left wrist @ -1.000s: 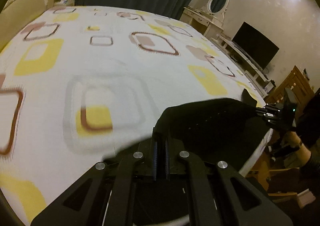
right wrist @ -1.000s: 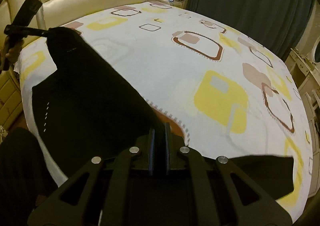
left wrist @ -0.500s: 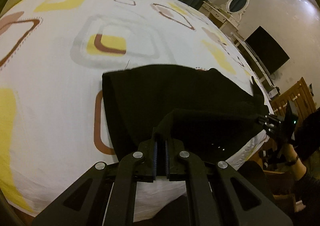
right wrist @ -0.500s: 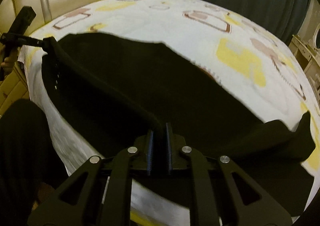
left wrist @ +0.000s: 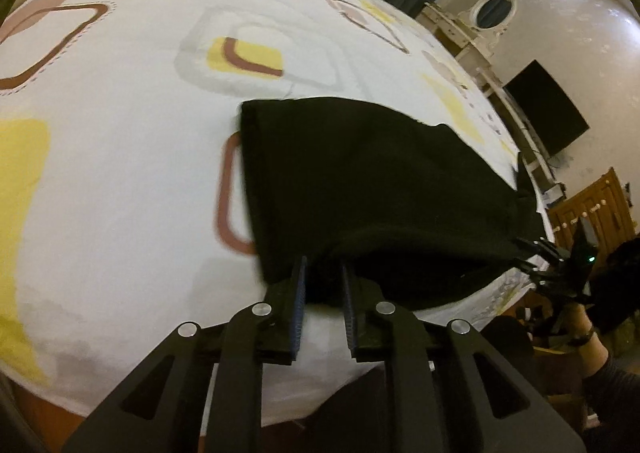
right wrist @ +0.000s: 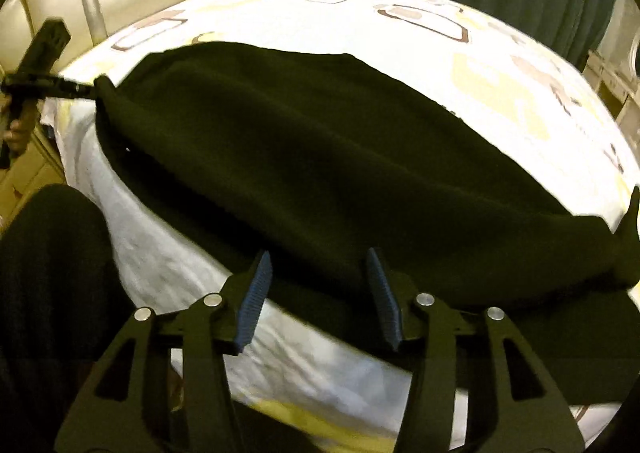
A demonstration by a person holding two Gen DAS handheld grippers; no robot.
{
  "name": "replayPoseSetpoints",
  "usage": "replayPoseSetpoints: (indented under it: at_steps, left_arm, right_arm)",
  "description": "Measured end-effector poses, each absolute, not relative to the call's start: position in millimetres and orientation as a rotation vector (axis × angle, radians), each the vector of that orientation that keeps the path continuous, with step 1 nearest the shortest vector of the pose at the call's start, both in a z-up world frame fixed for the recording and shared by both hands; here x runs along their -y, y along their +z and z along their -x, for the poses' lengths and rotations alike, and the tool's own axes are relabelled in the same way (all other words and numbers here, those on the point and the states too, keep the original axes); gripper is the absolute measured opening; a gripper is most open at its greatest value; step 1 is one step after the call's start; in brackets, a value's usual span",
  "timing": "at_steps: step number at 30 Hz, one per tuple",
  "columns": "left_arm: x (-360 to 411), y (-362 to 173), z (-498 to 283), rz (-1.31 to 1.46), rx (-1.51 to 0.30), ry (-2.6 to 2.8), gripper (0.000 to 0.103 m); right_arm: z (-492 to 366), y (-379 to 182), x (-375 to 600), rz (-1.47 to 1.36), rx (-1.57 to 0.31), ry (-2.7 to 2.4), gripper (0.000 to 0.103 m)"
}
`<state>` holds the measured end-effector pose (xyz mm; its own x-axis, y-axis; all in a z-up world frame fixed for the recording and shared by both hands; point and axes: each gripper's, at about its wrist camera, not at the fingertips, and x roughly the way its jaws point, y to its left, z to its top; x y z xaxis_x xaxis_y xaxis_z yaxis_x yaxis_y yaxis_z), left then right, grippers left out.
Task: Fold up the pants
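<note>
Shows the black pants (left wrist: 380,193) lying on the patterned bed (left wrist: 120,173), close to its near edge and doubled over, with one layer spread on top of another. Contrasts with a second ago, when both ends of the cloth hung pinched and lifted above the sheet: has since brought that lifted edge down and over, and laid it flat. Finds the left claw (left wrist: 323,265) parted only to a narrow slit, having just been opening, with the near edge of the cloth between the pads but apparently no longer squeezed. Finds the right claw (right wrist: 318,253) spread much wider, also having just been opening, with the fold's edge lying slack between its fingers (right wrist: 256,293) and nothing gripped. Reads as the end of one fold: cloth placed and let go, not carried. Leaves a dark flap at the right side that seems to trail past the bed's edge, though too dim to tell how it lies. Suggests, as a judgement, pulling both claws back clear of the cloth, then checking whether the layers line up before taking new corners for another fold.
</note>
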<state>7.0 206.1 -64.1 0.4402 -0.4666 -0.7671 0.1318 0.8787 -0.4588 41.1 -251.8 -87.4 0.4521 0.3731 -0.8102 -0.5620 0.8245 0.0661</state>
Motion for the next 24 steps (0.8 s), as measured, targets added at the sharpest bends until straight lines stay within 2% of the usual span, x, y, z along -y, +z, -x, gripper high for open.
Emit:
replayPoseSetpoints:
  at_steps: [1,4,7,15,17,24]
  left_arm:
    - [-210,-66,-4,0.356,-1.063,-0.367,0.019]
    - [-221,-68,6,0.376,-1.083,-0.310,0.018]
    - [-219,-50,13,0.352,-1.030,-0.291,0.018]
    - [-162,-10,-23,0.296,-0.926,-0.330,0.021]
    - [-150,-14,-36,0.288,-0.927,-0.326,0.027]
    - [-116,-45,-74,0.323,-0.988,-0.293,0.030]
  right_arm:
    - [-41,-88,254,0.192,-0.955,0.600,0.060]
    - [-40,-82,265,0.106,-0.970,0.618,0.060]
    - [-44,-72,281,-0.007,-0.971,0.617,0.060]
    - [-83,-37,366,-0.226,-0.890,0.373,0.060]
    - [-107,-26,401,-0.265,-0.882,0.258,0.060]
    - [-232,-10,511,-0.357,-0.922,-0.171,0.060]
